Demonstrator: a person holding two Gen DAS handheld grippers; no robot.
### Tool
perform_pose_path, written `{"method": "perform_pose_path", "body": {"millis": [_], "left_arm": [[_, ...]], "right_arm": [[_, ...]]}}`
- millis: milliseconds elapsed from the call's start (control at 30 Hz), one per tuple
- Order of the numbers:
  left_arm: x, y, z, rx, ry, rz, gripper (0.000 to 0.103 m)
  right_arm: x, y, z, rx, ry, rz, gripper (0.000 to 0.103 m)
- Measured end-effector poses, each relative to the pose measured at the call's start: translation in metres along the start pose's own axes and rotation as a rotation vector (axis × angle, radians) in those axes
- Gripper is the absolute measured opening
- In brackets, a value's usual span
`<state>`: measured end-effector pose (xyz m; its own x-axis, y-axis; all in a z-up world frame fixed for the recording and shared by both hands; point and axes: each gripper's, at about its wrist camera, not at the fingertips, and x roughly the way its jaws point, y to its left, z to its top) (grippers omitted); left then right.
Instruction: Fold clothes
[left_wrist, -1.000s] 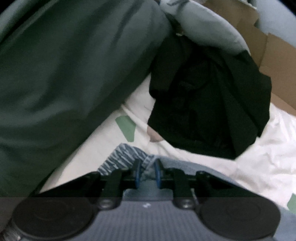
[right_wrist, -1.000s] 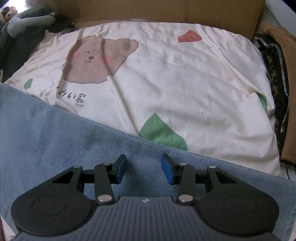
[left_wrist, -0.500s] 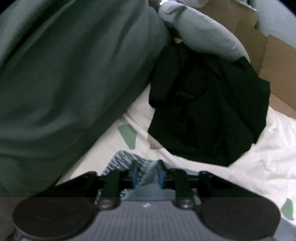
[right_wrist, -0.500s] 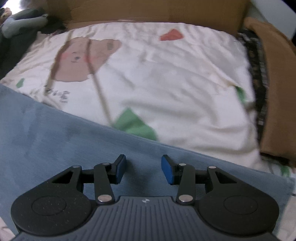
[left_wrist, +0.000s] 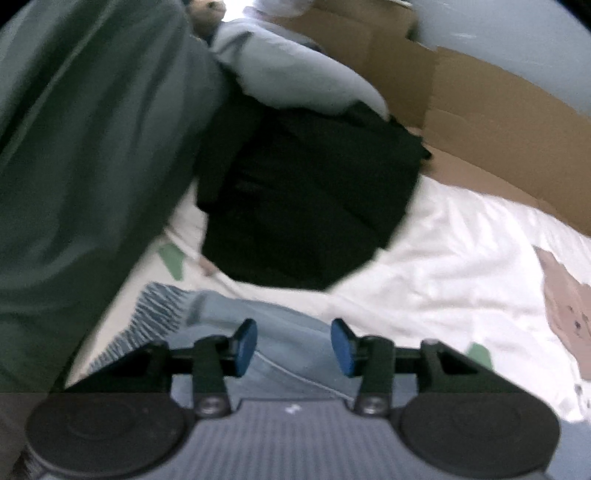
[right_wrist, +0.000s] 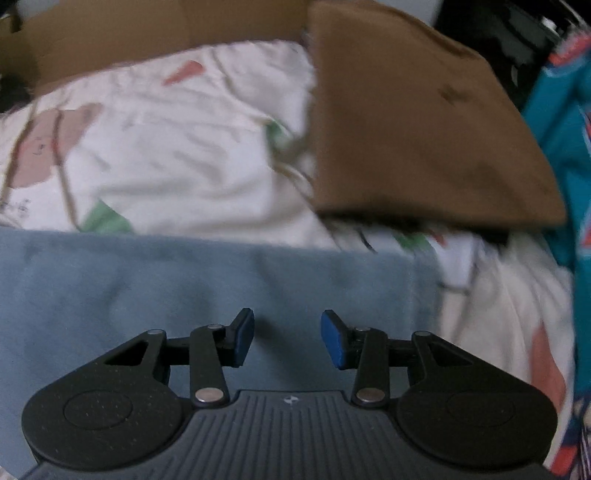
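The right hand-held gripper (right_wrist: 287, 341) hovers, jaws apart, over blue denim (right_wrist: 184, 280) on a bear-print sheet (right_wrist: 192, 147).

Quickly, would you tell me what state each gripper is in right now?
Left gripper: opening, nothing gripped, above the jeans.
Right gripper: open, empty, above the jeans.

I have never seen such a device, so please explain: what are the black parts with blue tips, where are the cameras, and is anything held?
A person holds one two-finger tool in each hand; a camera on each looks along its fingers. The left tool is opening, nothing pinched, over the blue jeans. The right tool is open over the same denim. Under the jeans lies a white bear-print sheet. Beside them lie a black garment and a brown garment.
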<state>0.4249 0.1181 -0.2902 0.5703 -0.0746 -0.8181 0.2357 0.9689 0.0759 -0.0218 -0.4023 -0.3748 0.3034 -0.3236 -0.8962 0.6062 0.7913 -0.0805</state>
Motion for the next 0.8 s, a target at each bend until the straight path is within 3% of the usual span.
{"method": "perform_pose_path", "body": {"millis": [67,167,433,633,700,800], "left_arm": [[-0.002,-0.009,-0.001,0.006,0.020,-0.013,0.049],[-0.007,-0.025,-0.001,0.022,0.043,-0.035,0.050],[-0.041,-0.074,0.013,0.101,0.038,-0.112,0.054],[-0.080,-0.111,0.050,0.161,0.031,-0.172,0.065],[-0.098,-0.121,0.063,0.161,0.008,-0.185,0.072],[-0.123,-0.136,0.077,0.174,-0.014,-0.201,0.073]], "right_arm": [[0.008,-0.009,-0.009,0.029,0.026,-0.008,0.047],[0.017,-0.006,-0.010,0.045,-0.005,-0.010,0.048],[0.034,-0.017,0.016,0.130,-0.042,0.038,0.050],[0.021,-0.025,0.038,0.132,0.010,0.046,0.050],[0.005,-0.034,0.049,0.136,-0.007,0.057,0.050],[-0.023,-0.052,0.068,0.135,-0.056,0.049,0.050]]}}
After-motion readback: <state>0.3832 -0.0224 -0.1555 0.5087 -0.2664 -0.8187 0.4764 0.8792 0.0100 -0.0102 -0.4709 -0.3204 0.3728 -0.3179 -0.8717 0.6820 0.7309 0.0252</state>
